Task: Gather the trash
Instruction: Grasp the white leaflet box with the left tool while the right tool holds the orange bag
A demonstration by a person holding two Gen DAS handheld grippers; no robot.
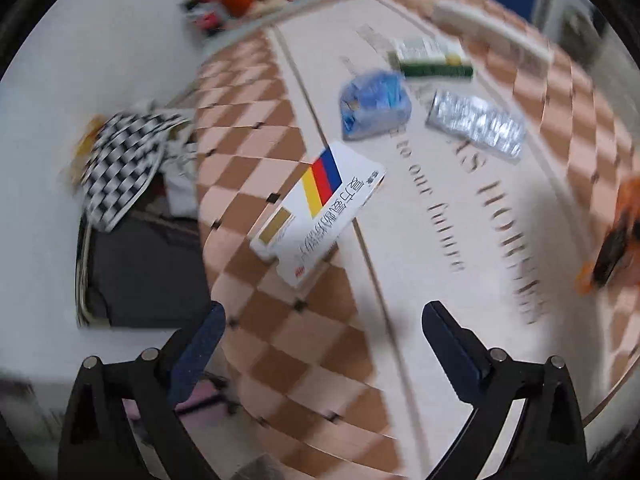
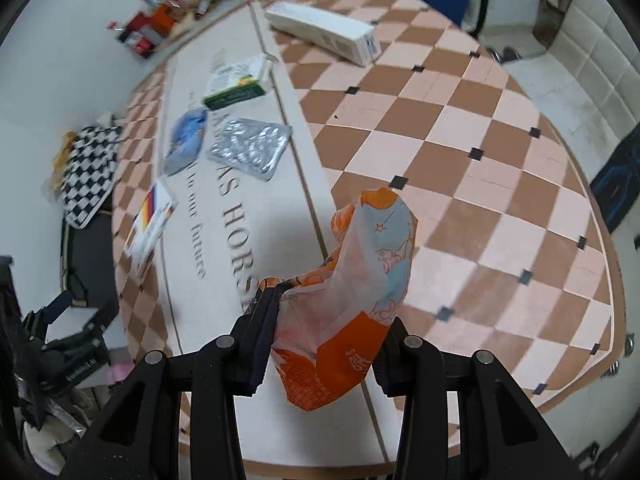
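The right gripper (image 2: pixel 326 344) is clamped on an orange snack wrapper (image 2: pixel 352 300), crumpled and lifted clear of the table (image 2: pixel 460 140), so that piece looks collected. The left gripper (image 1: pixel 320 336) stands wide with nothing between its fingers, hanging over the table's near edge; I'd guess it is free for the next pickup.

Just ahead of it lies a white medicine box (image 1: pixel 320 208) with a yellow, red and blue stripe. Further out sit a blue crumpled bag (image 1: pixel 374 104), a silver blister pack (image 1: pixel 476 124) beside it, a green-edged box (image 1: pixel 432 58) and a long white box (image 1: pixel 492 28). The left view is blurred, so details there are uncertain. No bin shows clearly. Most of the job seems left.
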